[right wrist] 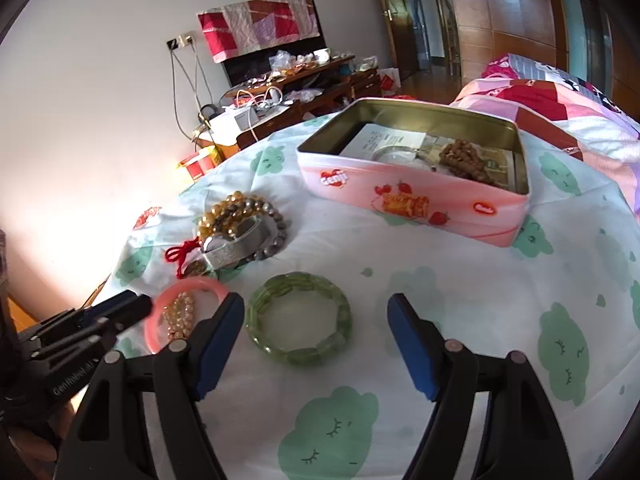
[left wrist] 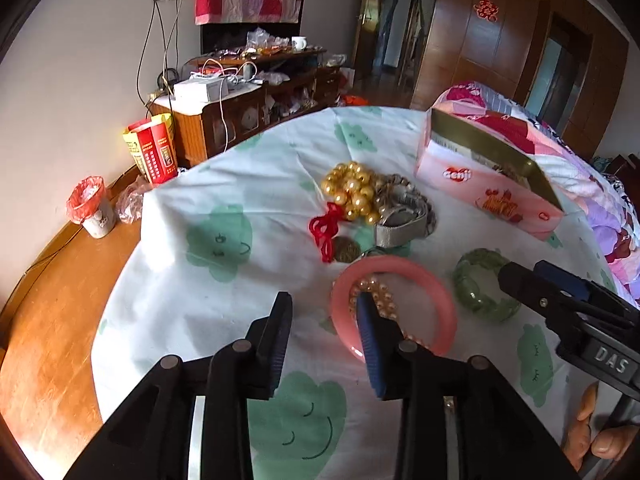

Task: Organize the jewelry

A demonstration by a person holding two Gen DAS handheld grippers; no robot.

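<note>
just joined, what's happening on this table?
A person with a handheld gripper in each hand is sorting jewelry on a cloth-covered table. The left gripper is open, one finger inside the pink bangle beside a small pearl bracelet, nothing clamped. The right gripper is open around the green bangle, which lies flat on the cloth. A pile of beads and a watch waits nearby. The open pink tin already holds some pieces.
</note>
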